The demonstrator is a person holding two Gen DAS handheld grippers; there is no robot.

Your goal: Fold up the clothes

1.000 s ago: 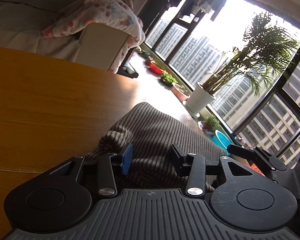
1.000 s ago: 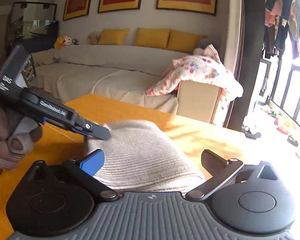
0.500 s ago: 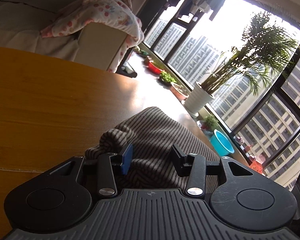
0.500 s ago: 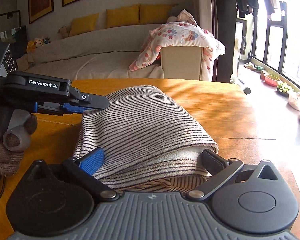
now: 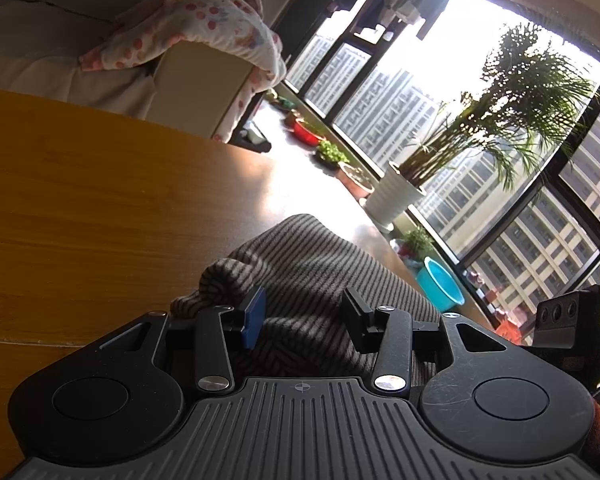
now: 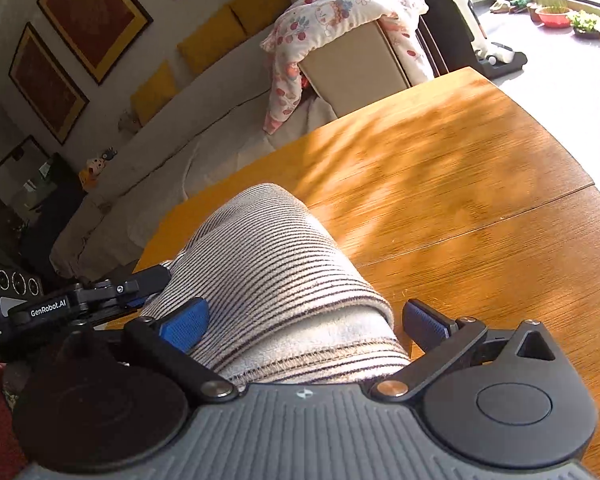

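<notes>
A striped knit garment point(image 5: 320, 264) lies folded in a thick bundle on the wooden table point(image 5: 80, 200). My left gripper point(image 5: 305, 314) sits on its near edge, jaws partly apart with bunched cloth filling the gap, and grips that fold. In the right wrist view the same garment point(image 6: 268, 248) runs away from me. My right gripper point(image 6: 304, 322) stands open and wide around its near end. Its left blue pad point(image 6: 184, 322) touches the cloth, while the right pad point(image 6: 424, 324) is clear of it. The left gripper point(image 6: 148, 288) shows at the garment's left edge.
The table's point(image 6: 460, 200) far and right edges are close by. Beyond them stand a beige sofa point(image 6: 204, 148) with a floral blanket point(image 6: 332, 12) on its arm, a potted palm point(image 5: 396, 196), a blue basin point(image 5: 440, 284) and tall windows.
The right wrist view has rolled and come lower and nearer to the garment. The left gripper and the cloth in it have kept still.
</notes>
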